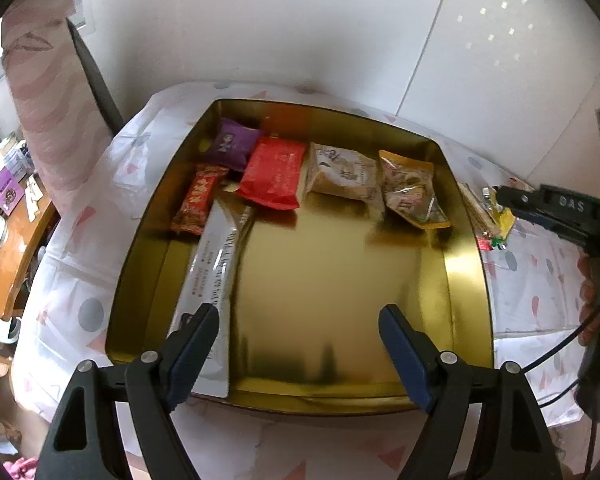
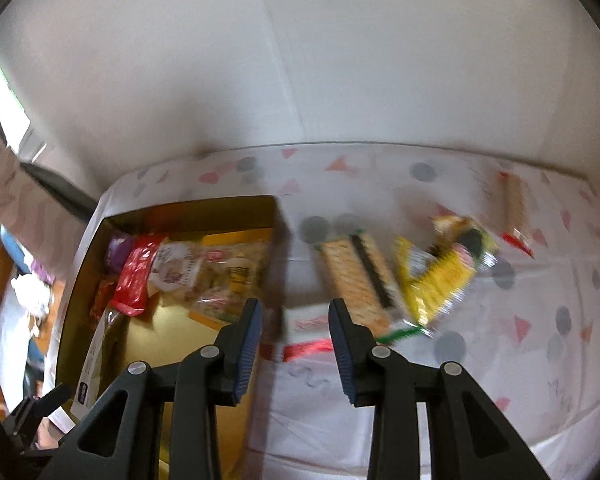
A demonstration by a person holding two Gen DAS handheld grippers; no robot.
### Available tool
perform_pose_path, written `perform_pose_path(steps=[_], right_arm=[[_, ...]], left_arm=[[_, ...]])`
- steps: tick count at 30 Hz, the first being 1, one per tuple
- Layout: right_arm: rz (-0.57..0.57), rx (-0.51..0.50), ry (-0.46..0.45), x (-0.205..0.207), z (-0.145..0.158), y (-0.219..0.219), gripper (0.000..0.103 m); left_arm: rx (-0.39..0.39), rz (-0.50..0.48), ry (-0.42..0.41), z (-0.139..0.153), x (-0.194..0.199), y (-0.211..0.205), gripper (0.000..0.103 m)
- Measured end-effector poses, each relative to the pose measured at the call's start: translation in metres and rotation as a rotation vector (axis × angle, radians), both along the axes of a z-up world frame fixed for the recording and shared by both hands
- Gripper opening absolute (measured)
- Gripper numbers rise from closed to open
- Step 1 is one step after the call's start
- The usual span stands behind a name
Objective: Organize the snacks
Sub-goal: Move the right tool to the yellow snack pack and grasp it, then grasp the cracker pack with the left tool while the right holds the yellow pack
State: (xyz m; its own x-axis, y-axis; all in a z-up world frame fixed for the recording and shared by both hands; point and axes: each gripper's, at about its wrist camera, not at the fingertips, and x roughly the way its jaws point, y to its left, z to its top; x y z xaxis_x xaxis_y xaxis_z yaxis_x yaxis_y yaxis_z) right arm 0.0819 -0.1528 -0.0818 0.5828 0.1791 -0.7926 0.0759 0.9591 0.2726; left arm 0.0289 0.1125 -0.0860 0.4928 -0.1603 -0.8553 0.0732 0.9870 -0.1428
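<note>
A gold tin tray (image 1: 466, 280) holds a purple packet (image 1: 232, 145), a red packet (image 1: 274, 174), a beige packet (image 1: 342, 176), a clear orange-edged packet (image 1: 410, 188), a dark red packet (image 1: 198, 198) and a long white packet (image 1: 216, 264). My left gripper (image 1: 298, 316) hovers open over the tray's bare floor, its left finger above the white packet's near end. My right gripper (image 2: 296, 320) stands slightly open and holds nothing, above the tray's right wall (image 2: 278, 264). On the cloth beyond lie a cracker pack (image 2: 356, 276) and a yellow packet (image 2: 440, 276), both blurred.
A patterned white tablecloth (image 2: 540, 320) covers the table, with a white wall close behind. Farther right lie a biscuit pack (image 2: 516, 204) and a small red packet (image 2: 520, 240). A wooden desk (image 1: 16, 248) with clutter stands left of the table. The right gripper's body (image 1: 560, 204) shows beside the tray.
</note>
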Motion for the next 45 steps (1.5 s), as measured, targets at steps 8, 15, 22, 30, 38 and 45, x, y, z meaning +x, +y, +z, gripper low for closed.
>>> perform_pose_path(steps=[8, 15, 22, 30, 38, 45], right_arm=[[-0.199, 0.062, 0.056, -0.036, -0.025, -0.067, 0.035], [-0.279, 0.109, 0.115, -0.059, -0.049, -0.101, 0.035], [-0.278, 0.144, 0.123, -0.038, -0.048, -0.110, 0.043], [-0.317, 0.169, 0.147, 0.023, -0.044, -0.118, 0.059], [-0.356, 0.145, 0.188, 0.059, -0.058, -0.115, 0.059], [-0.286, 0.115, 0.140, 0.067, -0.068, -0.111, 0.055]], left_arm=[[0.004, -0.047, -0.014, 0.005, -0.004, -0.020, 0.083], [0.021, -0.082, -0.010, 0.008, -0.007, -0.037, 0.083], [0.037, -0.078, -0.010, 0.013, -0.009, -0.045, 0.086], [0.062, -0.014, -0.017, 0.019, -0.020, -0.031, 0.087], [0.077, 0.091, -0.008, 0.019, -0.033, -0.006, 0.088], [0.076, 0.115, 0.001, 0.018, -0.033, -0.004, 0.088]])
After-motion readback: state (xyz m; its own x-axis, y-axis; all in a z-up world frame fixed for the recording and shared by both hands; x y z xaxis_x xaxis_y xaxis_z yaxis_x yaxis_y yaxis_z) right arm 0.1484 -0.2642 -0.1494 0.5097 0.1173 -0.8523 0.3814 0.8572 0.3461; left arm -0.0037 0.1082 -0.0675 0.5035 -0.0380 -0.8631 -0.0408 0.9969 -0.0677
